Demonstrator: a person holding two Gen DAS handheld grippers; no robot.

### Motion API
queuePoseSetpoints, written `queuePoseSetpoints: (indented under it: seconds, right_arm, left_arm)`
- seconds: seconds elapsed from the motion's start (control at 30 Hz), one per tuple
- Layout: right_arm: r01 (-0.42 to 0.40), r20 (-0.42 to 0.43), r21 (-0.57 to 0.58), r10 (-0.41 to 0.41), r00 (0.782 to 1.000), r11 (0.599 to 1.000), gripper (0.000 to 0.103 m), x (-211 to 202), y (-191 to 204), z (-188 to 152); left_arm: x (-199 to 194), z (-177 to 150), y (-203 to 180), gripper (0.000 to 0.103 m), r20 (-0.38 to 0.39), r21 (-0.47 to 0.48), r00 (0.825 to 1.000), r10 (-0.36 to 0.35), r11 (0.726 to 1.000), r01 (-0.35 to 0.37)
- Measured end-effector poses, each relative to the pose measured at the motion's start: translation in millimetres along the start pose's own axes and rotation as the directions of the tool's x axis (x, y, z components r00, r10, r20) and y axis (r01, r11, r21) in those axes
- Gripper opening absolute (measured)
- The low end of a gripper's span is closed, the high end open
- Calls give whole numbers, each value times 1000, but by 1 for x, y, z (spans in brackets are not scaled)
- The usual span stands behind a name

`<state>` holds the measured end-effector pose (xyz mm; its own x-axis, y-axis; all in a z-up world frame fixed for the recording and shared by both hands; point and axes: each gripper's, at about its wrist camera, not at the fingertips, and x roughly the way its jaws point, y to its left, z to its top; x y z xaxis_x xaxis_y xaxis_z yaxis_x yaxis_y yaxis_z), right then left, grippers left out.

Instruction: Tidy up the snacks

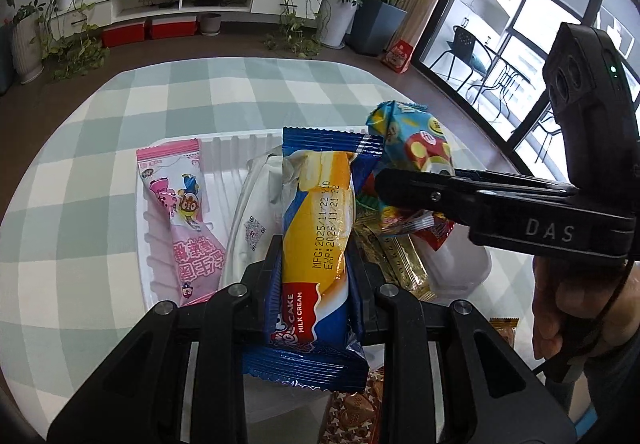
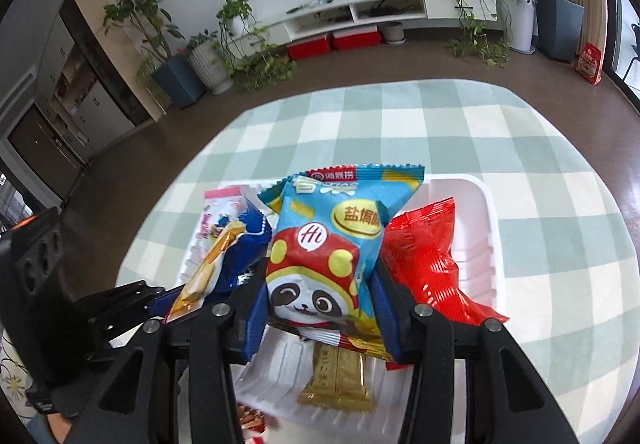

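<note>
My left gripper [image 1: 314, 256] is shut on a blue and orange milk cream cake packet [image 1: 316, 228] and holds it over the white tray [image 1: 146, 228]. My right gripper [image 2: 320, 284] is shut on a light blue panda snack packet [image 2: 332, 244], held over the same tray [image 2: 486, 244]. In the tray lie a pink packet [image 1: 184, 212], a clear white packet [image 1: 252, 220], a gold packet [image 2: 338, 376] and a red packet [image 2: 428, 260]. The right gripper and its panda packet [image 1: 416, 148] show at the right of the left wrist view.
The tray sits on a green and white checked tablecloth [image 1: 100, 148]. A brown patterned packet [image 1: 356, 412] and a small orange packet [image 1: 504, 326] lie near the table's front. Plants, a TV stand and red boxes stand on the floor beyond.
</note>
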<state>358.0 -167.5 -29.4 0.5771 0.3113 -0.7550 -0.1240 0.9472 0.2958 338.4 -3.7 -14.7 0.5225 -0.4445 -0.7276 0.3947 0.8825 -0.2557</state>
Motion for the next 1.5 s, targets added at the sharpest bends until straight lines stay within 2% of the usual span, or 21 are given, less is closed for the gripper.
queuePoseSetpoints:
  seconds: [0.23, 0.5, 0.6, 0.67, 0.73, 0.93, 1.07, 1.13, 1.27, 1.3, 1.37, 1.4, 1.5]
  right_arm:
    - [22, -55, 0, -22, 998, 1000, 50, 24, -8, -8]
    - [32, -59, -1, -32, 998, 999, 52, 29, -10, -10]
    - [34, -60, 2, -34, 998, 999, 54, 28, -11, -10]
    - [37, -55, 5, -36, 998, 999, 56, 26, -10, -10]
    - [38, -49, 9, -37, 998, 999, 58, 23, -11, -10]
    - [36, -29, 11, -35, 999, 999, 58, 10, -12, -12]
    - [39, -4, 9, -39, 999, 999, 59, -2, -11, -13]
    - [44, 10, 10, -44, 999, 999, 62, -11, -11, -15]
    - [29, 43, 30, -30, 999, 999, 67, -34, -13, -19]
    - [8, 60, 43, -11, 998, 999, 72, -43, -13, -21]
    - [-31, 101, 62, 25, 995, 998, 81, -63, -14, -27]
    - [-51, 132, 71, 41, 990, 996, 86, -76, -15, -32]
    - [-98, 194, 97, 78, 978, 990, 97, -107, -17, -47]
  left_arm:
    - [19, -3, 2, 25, -29, 14, 999, 13, 1000, -13]
    - [28, -1, 4, 28, -41, 10, 999, 21, 1000, -21]
    - [26, -1, 4, 36, -39, 10, 999, 16, 1000, -16]
    - [22, -2, 1, 53, -25, 10, 1000, 10, 1000, -10]
    - [19, 0, -1, 58, -14, 10, 1000, 4, 1000, -4]
    - [16, 1, -4, 58, -1, 15, 1000, 4, 1000, -4]
    - [7, 0, -4, 65, 17, 10, 1000, 13, 1000, -13]
    - [1, -1, -5, 66, 28, 9, 1000, 14, 1000, -14]
    - [-18, -4, -7, 77, 59, -1, 998, 21, 1000, -21]
    - [-24, -6, -8, 79, 70, -2, 997, 23, 1000, -23]
    - [-36, -10, -11, 94, 88, 1, 996, 28, 1000, -28]
    - [-42, -13, -12, 98, 93, 3, 995, 27, 1000, -27]
    - [-61, -27, -17, 103, 115, 16, 993, -31, 999, 29]
